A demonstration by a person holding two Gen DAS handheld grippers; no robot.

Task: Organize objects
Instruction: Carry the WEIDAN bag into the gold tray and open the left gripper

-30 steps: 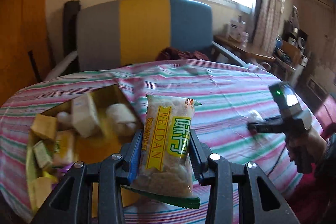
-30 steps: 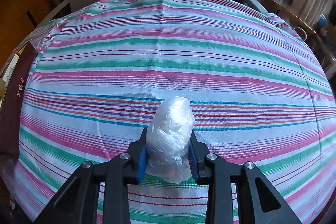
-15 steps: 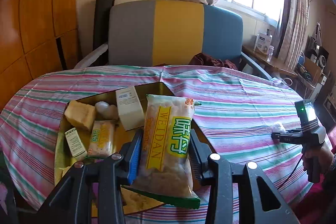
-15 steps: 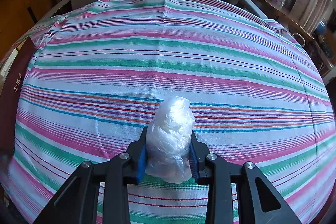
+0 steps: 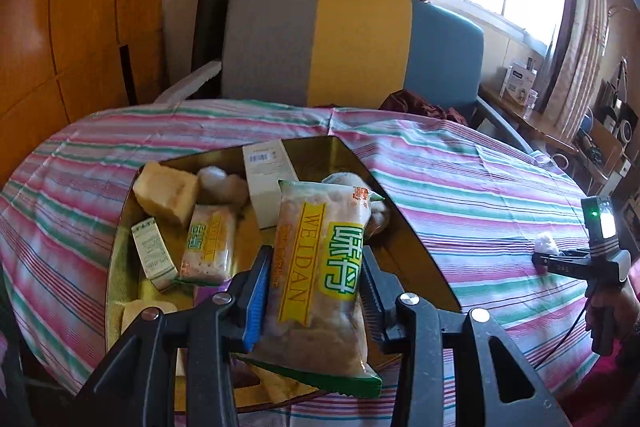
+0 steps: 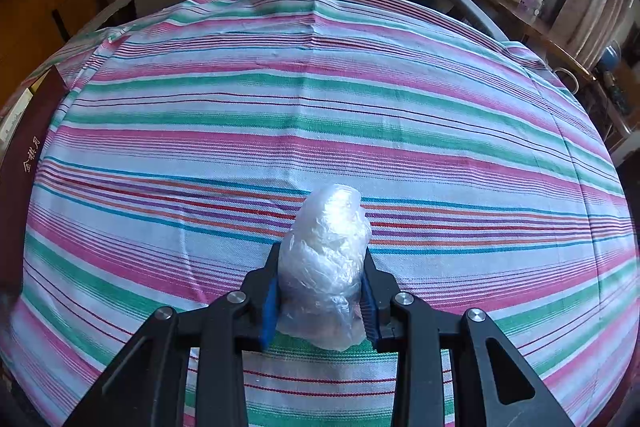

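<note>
Both cams ride right behind their tongs, left one angled down over the gold tray (image 5: 384, 187), right one steeper and closer to the striped-cloth counter (image 6: 360, 107), and both catch that grey-yellow-blue chair (image 5: 352, 47).

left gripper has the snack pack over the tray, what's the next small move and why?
Probably lower the snack pack a little toward the tray and open the left gripper. The pack hangs over the tray, where other snacks already lie.
</note>
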